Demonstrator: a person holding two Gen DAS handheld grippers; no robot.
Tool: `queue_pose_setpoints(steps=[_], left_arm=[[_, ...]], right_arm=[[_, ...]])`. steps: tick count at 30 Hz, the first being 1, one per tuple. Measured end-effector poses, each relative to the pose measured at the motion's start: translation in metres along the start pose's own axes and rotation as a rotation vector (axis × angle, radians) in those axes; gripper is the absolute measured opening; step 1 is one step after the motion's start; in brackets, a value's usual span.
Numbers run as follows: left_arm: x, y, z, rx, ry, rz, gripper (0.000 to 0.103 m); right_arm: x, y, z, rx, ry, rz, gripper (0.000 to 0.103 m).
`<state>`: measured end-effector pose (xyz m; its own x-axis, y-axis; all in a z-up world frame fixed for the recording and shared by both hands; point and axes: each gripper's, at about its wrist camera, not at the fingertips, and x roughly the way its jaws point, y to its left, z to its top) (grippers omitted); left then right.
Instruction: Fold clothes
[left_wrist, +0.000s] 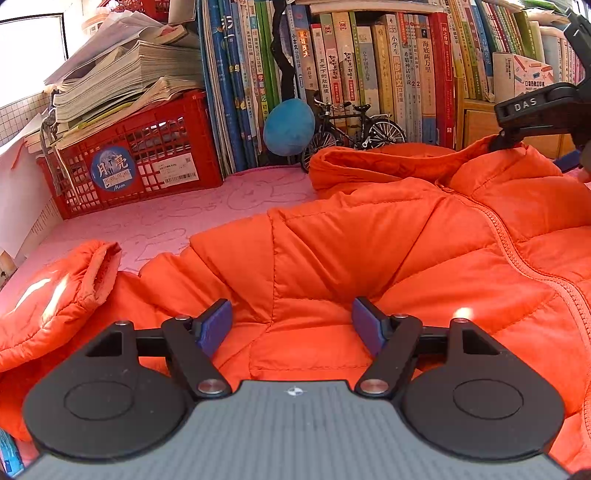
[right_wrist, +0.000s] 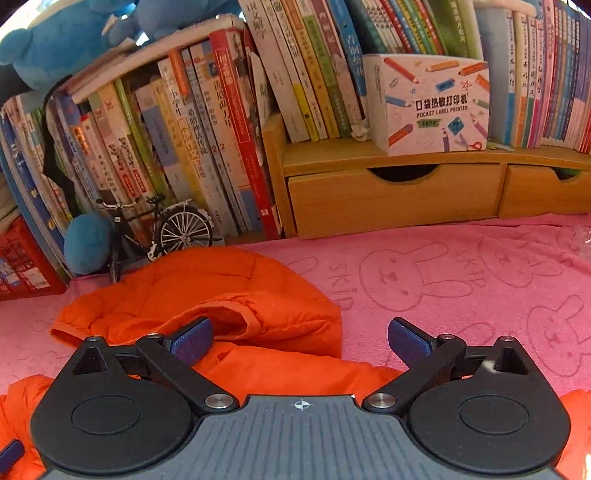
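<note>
An orange puffy jacket (left_wrist: 332, 251) lies spread on the pink towel (left_wrist: 155, 221), zipper (left_wrist: 517, 251) running down its right side and a sleeve (left_wrist: 55, 302) flopped out at the left. My left gripper (left_wrist: 291, 325) sits low over the jacket's body; its blue pads stand apart with padded fabric bulging between them, not pinched. In the right wrist view my right gripper (right_wrist: 299, 343) is open wide over the edge of the jacket's hood (right_wrist: 207, 291), nothing held. One of its black fingers (left_wrist: 528, 107) shows above the jacket's far right shoulder in the left wrist view.
A red plastic crate (left_wrist: 140, 162) piled with papers stands at the back left. Rows of books (left_wrist: 369, 74), a blue plush (left_wrist: 288, 127) and a model bicycle (left_wrist: 351, 133) line the back. A wooden drawer shelf (right_wrist: 399, 195) carries a printer box (right_wrist: 432, 103).
</note>
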<state>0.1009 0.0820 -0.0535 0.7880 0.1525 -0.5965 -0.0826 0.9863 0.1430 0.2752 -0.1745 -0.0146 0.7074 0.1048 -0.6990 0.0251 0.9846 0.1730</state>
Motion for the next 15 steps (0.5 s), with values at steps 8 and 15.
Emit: queue_pose_setpoints(steps=[8, 15], left_arm=[[0.001, 0.009, 0.0, -0.054, 0.011, -0.051, 0.073], [-0.013, 0.029, 0.002, -0.175, -0.08, -0.182, 0.073]], right_arm=[[0.052, -0.034, 0.013, 0.389, 0.092, 0.249, 0.101], [0.058, -0.086, 0.022, 0.54, 0.053, 0.624, 0.102]])
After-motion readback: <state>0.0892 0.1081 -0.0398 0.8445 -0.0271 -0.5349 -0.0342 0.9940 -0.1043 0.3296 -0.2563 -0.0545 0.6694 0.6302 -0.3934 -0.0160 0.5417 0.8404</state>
